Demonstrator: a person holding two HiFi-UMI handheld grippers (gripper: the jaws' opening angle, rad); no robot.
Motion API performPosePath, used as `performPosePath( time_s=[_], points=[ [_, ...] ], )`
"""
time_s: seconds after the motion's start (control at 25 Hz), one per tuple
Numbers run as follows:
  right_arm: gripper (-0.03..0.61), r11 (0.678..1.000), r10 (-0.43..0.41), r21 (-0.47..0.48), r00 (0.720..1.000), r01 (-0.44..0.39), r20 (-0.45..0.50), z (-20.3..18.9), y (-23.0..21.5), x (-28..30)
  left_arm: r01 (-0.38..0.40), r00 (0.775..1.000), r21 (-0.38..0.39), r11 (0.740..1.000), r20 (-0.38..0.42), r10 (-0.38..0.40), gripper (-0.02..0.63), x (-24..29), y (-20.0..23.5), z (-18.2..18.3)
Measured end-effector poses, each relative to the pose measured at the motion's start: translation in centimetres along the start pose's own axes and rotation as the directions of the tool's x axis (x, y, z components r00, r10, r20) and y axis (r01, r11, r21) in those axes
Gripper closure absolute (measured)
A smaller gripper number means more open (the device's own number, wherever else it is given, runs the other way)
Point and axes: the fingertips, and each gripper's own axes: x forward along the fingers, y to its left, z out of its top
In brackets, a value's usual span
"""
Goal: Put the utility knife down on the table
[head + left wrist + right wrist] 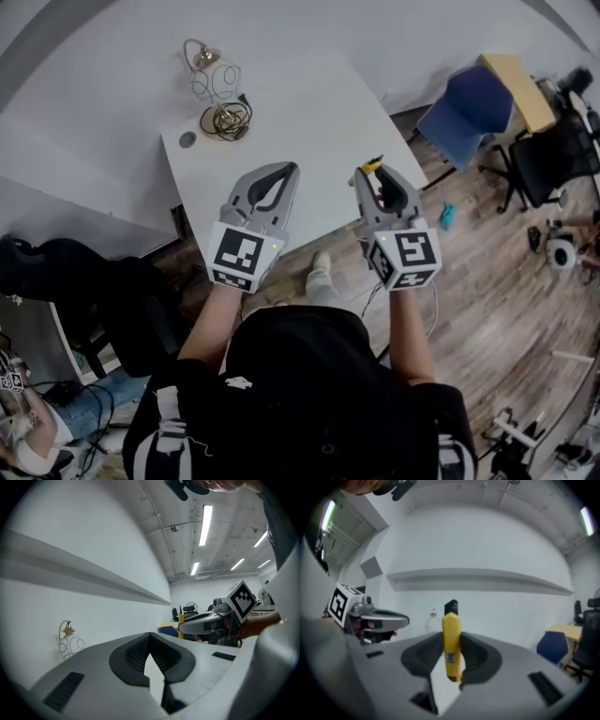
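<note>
The yellow utility knife stands upright between the pads of my right gripper, which is shut on it; its black tip points up. This gripper hovers over the near right edge of the white table. To its left, over the table's near edge, my left gripper is shut with its fingertips touching and nothing in it. In the left gripper view the right gripper shows from the side with the knife sticking up.
At the table's far left stand a wire lamp-like ornament, a coil of wire and a small round disc. A blue chair, a yellow-topped desk and a black office chair stand to the right on the wooden floor.
</note>
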Motion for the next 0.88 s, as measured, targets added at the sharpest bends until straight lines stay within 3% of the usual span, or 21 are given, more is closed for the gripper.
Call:
performPosePath(
  time_s=[0.4, 0.88],
  points=[
    [0.442, 0.983, 0.183, 0.005, 0.983, -0.183, -0.018, 1.0, -1.6, 8.3, -0.172, 0.983, -0.015, 0.985, -0.064, 0.171, 0.600, 3.5, 5.1, -0.8],
    [0.442, 0.922, 0.388, 0.005, 0.920, -0.388, -0.058, -0.2, -2.3, 14.5, -0.342, 0.932, -0.036, 0.939, -0.143, 0.334, 0.600, 6.3, 7.7, -3.0]
  ],
)
